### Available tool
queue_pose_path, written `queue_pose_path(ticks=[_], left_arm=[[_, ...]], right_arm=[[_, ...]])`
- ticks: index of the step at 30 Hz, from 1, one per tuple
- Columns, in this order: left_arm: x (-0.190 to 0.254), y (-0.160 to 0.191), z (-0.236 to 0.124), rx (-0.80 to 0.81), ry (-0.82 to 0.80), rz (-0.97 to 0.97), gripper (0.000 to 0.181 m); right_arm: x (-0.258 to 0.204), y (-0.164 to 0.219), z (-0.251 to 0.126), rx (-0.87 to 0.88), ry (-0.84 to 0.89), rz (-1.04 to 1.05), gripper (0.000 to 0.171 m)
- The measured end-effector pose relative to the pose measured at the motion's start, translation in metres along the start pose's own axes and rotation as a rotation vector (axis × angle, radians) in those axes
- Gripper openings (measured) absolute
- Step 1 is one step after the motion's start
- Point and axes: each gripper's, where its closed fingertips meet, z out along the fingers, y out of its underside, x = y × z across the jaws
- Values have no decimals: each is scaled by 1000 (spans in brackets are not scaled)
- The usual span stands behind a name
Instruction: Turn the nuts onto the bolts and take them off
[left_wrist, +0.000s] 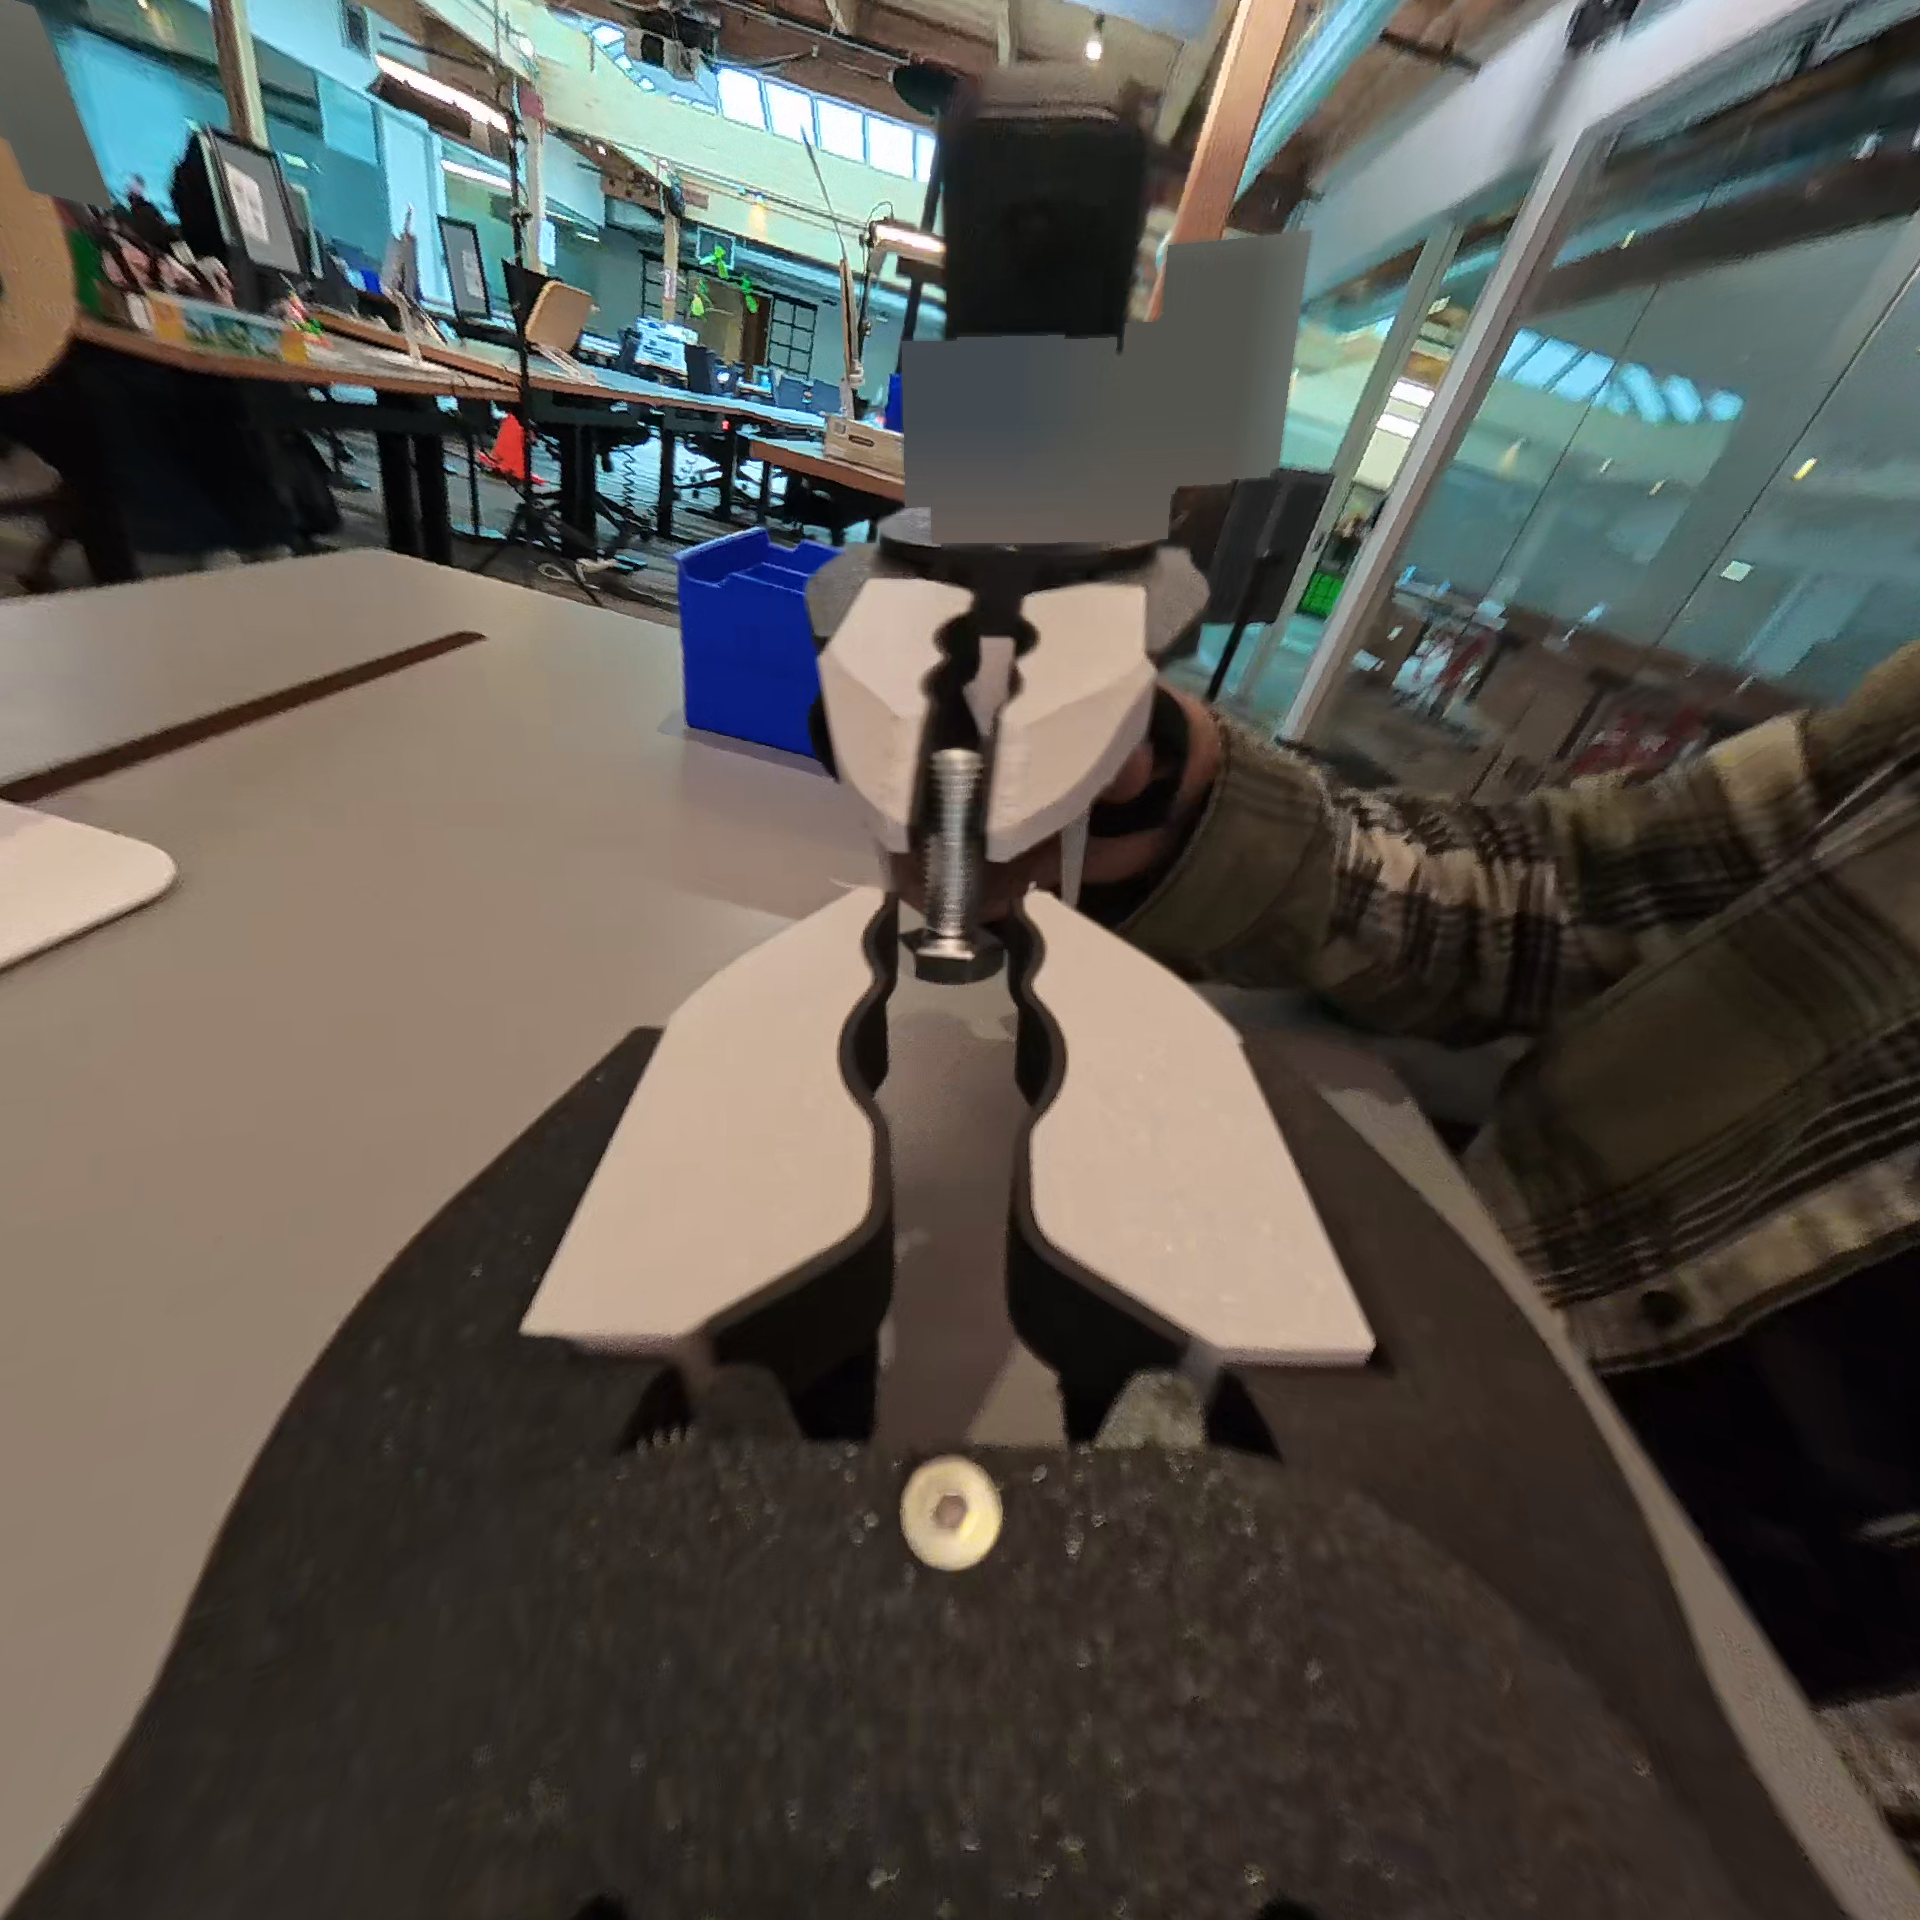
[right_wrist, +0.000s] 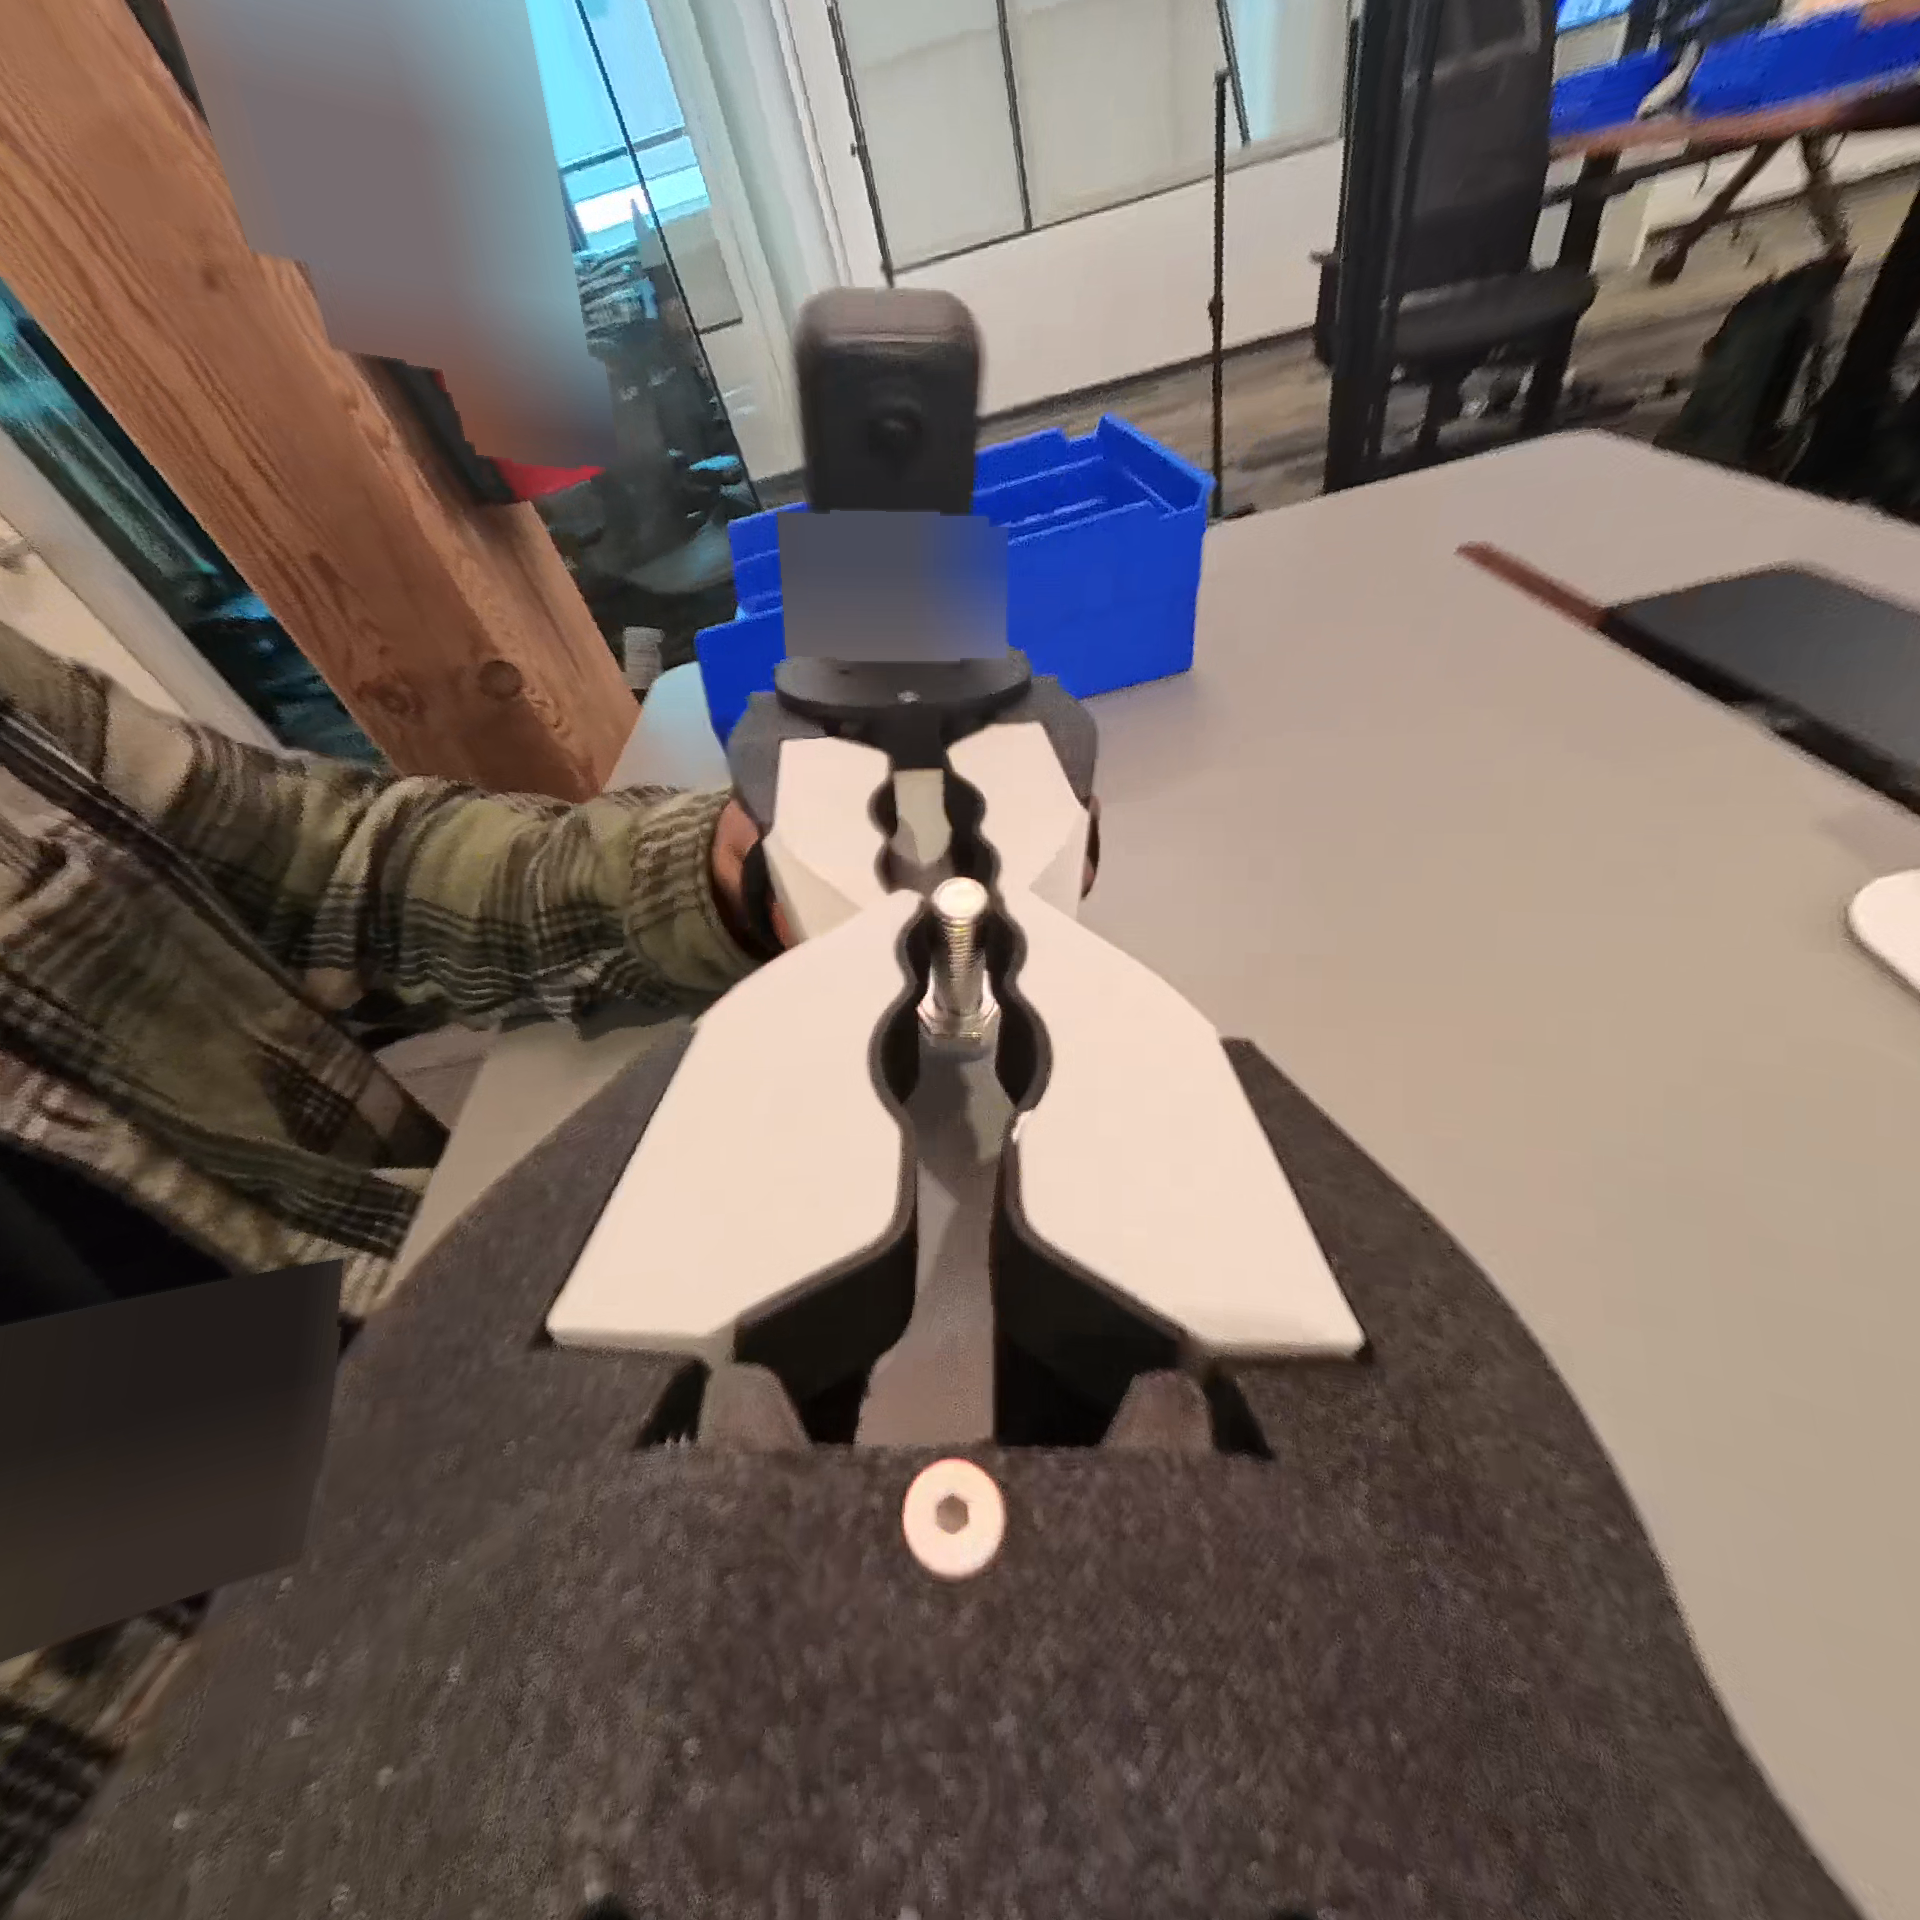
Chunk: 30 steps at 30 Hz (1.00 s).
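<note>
A silver bolt (left_wrist: 954, 852) stands upright on the grey table (left_wrist: 416, 935), hexagonal end down and thread up. It also shows in the right wrist view (right_wrist: 956, 966). My left gripper (left_wrist: 956, 914) is open, low over the table, its tips either side of the bolt's hexagonal end without touching it. My right gripper (right_wrist: 958, 920) faces it from the other side with a narrower gap. The bolt sits loose in a recess between its fingers (right_wrist: 810, 1091). The right gripper also shows in the left wrist view (left_wrist: 951, 857), higher up around the thread. I see no separate nut.
A blue bin (left_wrist: 738, 644) stands behind the grippers; it also shows in the right wrist view (right_wrist: 1091, 582). A white pad (left_wrist: 62, 883) and a flat black device (right_wrist: 1787, 644) lie on the table. Plaid sleeves (left_wrist: 1455, 883) reach in. A wooden post (right_wrist: 260, 416) stands beside the table. Only a small space, under 4 cm, lies between the two pairs of fingers.
</note>
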Motion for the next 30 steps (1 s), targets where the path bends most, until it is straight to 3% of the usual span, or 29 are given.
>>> queue_pose_path(ticks=[4, 7, 14, 30], left_arm=[[-1, 5, 2, -55, -66, 136, 38], [0, 10, 6, -84, -73, 146, 45], [6, 21, 13, -133, -20, 89, 30], [9, 25, 15, -143, 9, 39, 21]], right_arm=[[3, -3, -6, -1, -55, 161, 9], [4, 1, -8, -27, -62, 167, 9], [-2, 16, -5, -167, -57, 31, 9], [-11, 12, -4, -126, -111, -42, 9]])
